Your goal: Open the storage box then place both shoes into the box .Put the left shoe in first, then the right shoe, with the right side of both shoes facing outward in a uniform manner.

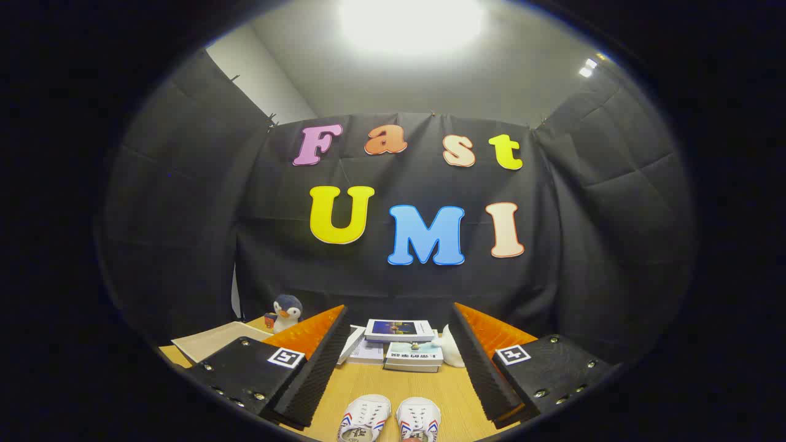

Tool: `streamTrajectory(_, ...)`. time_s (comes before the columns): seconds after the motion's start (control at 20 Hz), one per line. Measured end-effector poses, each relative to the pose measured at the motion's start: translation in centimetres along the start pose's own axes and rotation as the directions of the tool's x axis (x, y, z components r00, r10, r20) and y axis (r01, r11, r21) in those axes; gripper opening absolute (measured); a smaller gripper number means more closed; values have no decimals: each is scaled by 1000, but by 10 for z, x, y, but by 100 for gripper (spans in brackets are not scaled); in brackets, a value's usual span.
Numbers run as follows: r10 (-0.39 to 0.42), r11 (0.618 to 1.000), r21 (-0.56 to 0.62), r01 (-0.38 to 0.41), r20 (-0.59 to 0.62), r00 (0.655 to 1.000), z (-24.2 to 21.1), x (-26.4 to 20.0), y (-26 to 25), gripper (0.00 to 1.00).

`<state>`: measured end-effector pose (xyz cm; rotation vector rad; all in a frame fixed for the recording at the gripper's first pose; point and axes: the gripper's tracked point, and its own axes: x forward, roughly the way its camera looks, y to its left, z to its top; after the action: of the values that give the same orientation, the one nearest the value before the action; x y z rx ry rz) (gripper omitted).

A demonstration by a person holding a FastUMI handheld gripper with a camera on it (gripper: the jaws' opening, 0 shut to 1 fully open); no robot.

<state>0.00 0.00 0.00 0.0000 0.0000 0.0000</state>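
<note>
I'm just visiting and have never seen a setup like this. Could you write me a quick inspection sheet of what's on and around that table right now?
Surface: wooden table, light tan top.
Job's things: pair of white shoes side by side between the fingers, toes pointing away; storage box not made out.
Clutter: stack of books beyond the shoes; a white object beside them; penguin plush toy and a flat beige tray further off.
Grippers: gripper open, fingers spread wide, holding nothing, above the shoes.
Cables: nothing seen.
Surroundings: black cloth booth wall behind the table; bright ceiling light overhead.
</note>
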Motion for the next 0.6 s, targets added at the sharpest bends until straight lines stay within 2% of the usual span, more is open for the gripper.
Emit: streamTrajectory(0.6, -4, 1000, -9, 4, 19, 1000, 7, 9, -8, 97)
